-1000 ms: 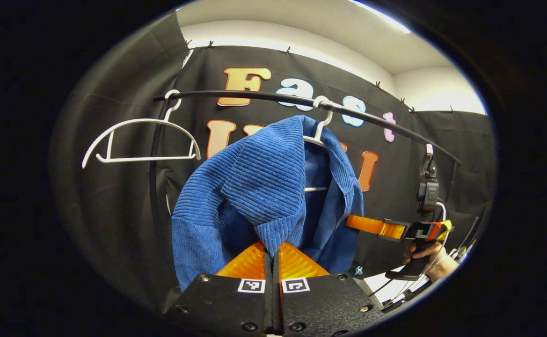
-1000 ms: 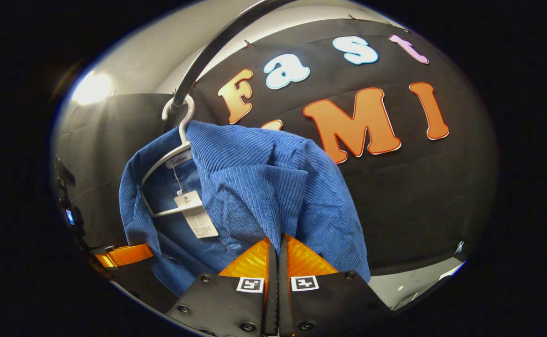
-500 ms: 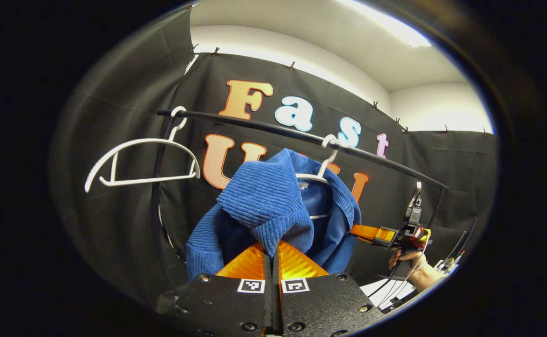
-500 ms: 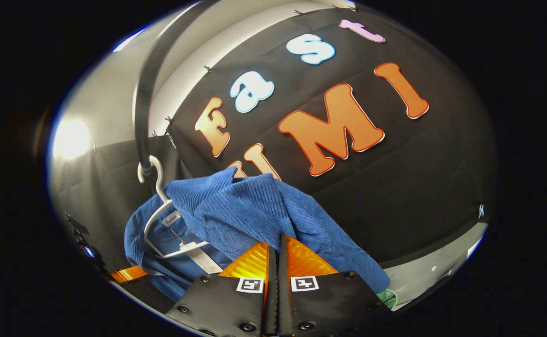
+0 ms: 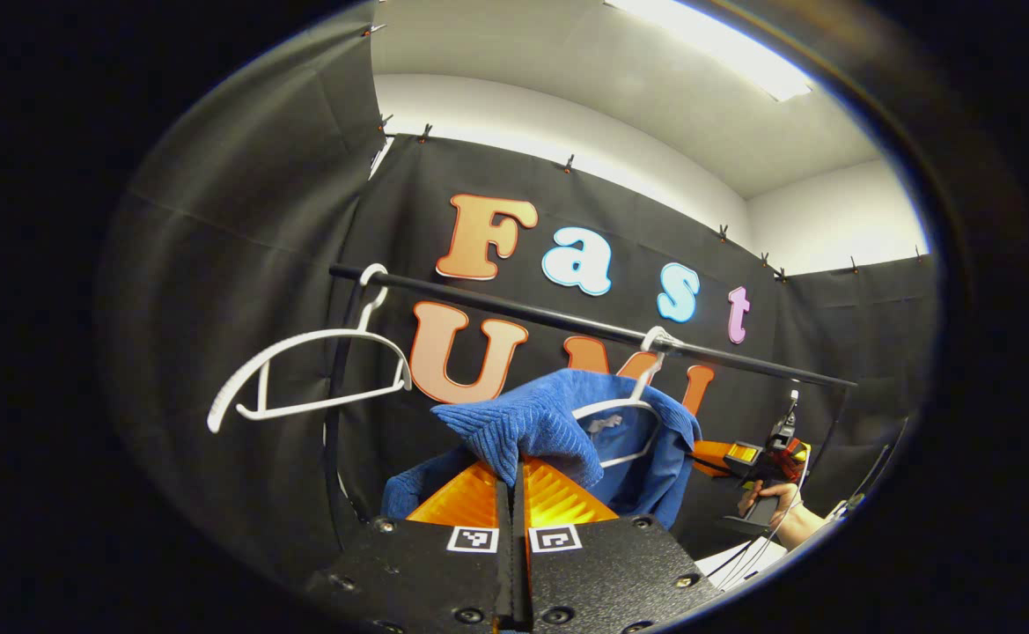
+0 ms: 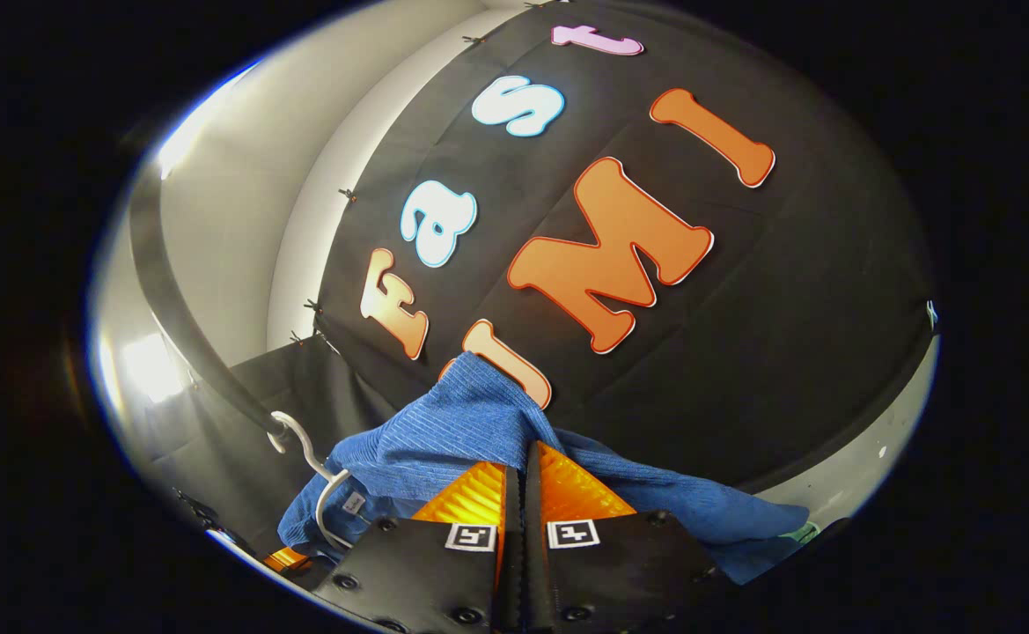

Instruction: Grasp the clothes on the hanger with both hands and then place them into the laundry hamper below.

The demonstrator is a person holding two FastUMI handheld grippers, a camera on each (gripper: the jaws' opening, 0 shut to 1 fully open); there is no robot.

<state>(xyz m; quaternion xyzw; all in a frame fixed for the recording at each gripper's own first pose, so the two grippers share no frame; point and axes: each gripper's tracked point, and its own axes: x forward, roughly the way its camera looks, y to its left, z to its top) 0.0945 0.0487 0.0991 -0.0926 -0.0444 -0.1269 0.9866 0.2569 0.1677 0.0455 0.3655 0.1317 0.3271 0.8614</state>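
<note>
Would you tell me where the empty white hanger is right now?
In the left gripper view, the empty hanger hangs at the left end of the black rail, left of the blue garment.

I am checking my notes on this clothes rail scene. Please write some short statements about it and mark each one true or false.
1. The left hand-held gripper is shut on the blue garment. True.
2. The right hand-held gripper is open and apart from the cloth. False: its fingers are closed on a fold of the blue garment.
3. Two white hangers are on the black rail. True: an empty hanger and the garment's hanger.
4. The empty hanger carries a red shirt. False: it carries nothing.
5. The blue garment lies in the hamper. False: it is partly draped over its hanger.
</note>
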